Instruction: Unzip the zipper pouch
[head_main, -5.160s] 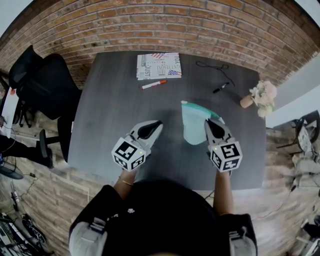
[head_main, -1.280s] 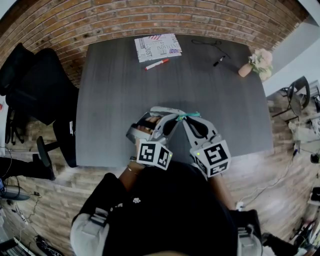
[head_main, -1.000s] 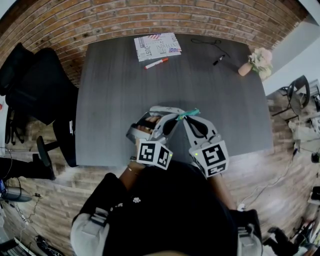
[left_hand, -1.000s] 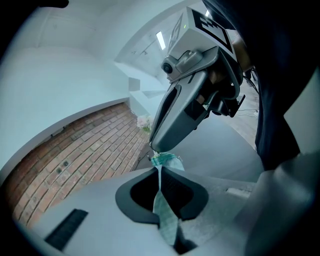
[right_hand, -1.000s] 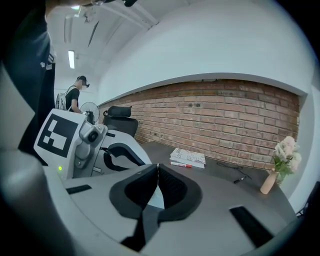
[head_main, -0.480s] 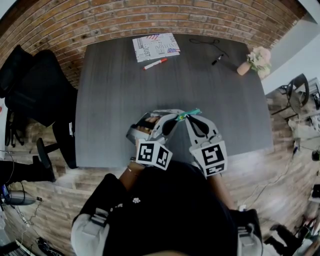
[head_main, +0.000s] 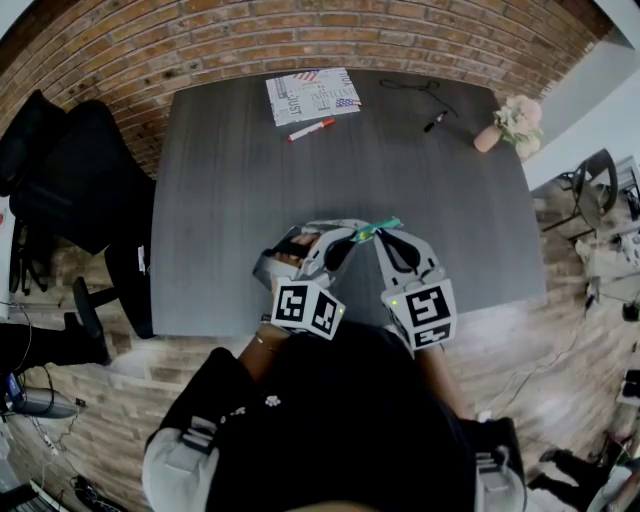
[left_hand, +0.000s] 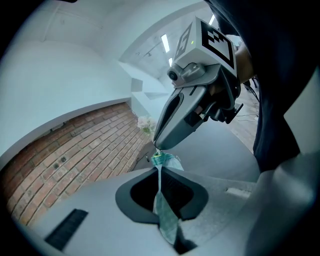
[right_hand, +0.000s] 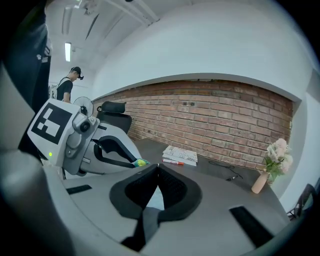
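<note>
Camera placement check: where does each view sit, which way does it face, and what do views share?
Head view: on the person's head, steeply down at the table; shows dark top, left gripper, right gripper.
Left gripper view: on the left gripper, along its jaws shut on the pouch, toward the right gripper.
Right gripper view: on the right gripper, along its jaws, also shut on the pouch, toward the booklet; left gripper at left.
Shared: each gripper view shows the other gripper; head and right views share the booklet.

Black top (head_main: 330, 420), grey marker-cubed left tool (head_main: 351, 233)
</note>
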